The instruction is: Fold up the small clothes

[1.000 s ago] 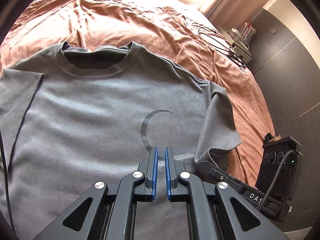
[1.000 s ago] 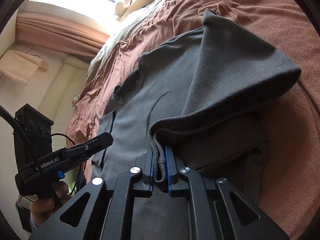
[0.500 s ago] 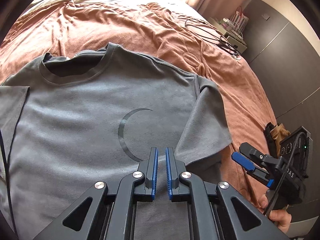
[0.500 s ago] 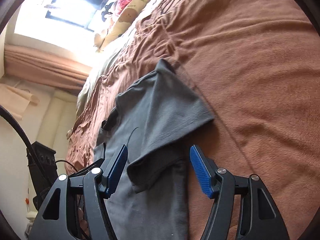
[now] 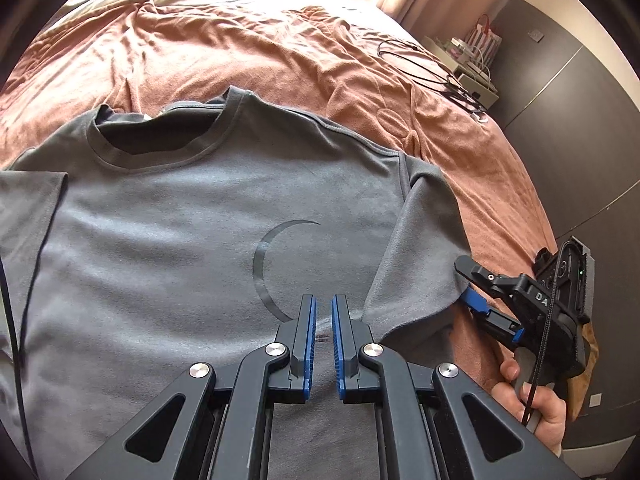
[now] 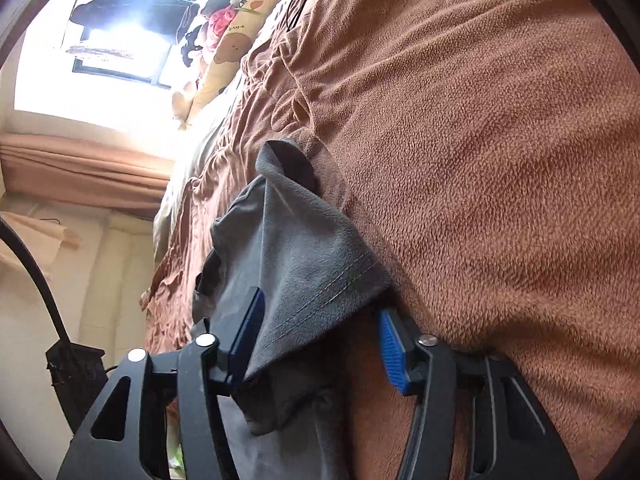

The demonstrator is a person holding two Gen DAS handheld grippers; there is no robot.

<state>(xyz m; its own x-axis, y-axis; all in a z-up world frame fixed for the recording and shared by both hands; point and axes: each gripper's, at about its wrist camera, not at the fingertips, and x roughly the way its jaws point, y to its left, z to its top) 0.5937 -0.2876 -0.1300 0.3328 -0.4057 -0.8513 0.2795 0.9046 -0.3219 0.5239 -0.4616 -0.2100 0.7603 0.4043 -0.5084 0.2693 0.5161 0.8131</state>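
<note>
- One grey T-shirt (image 5: 168,240) lay face-up, spread on the brown bedspread (image 5: 280,60), apparently flattened for folding.
- Left gripper (image 5: 323,320) sat over the shirt's middle, jaws nearly closed, empty.
- Right gripper (image 6: 320,336) had just been closing, jaws apart around the sleeve (image 6: 312,272), pads not pressing; probably regrasping it.
- Count: two grippers, one shirt.

Counted: one T-shirt (image 5: 168,240) with two sleeves in view and one crescent print (image 5: 266,268), on one brown blanket (image 5: 240,52). Two grippers: left (image 5: 323,312), right (image 6: 320,332), each with two blue pads. One hand (image 5: 538,400), one cable loop (image 5: 424,60), one window (image 6: 120,32), one curtain (image 6: 80,172).
</note>
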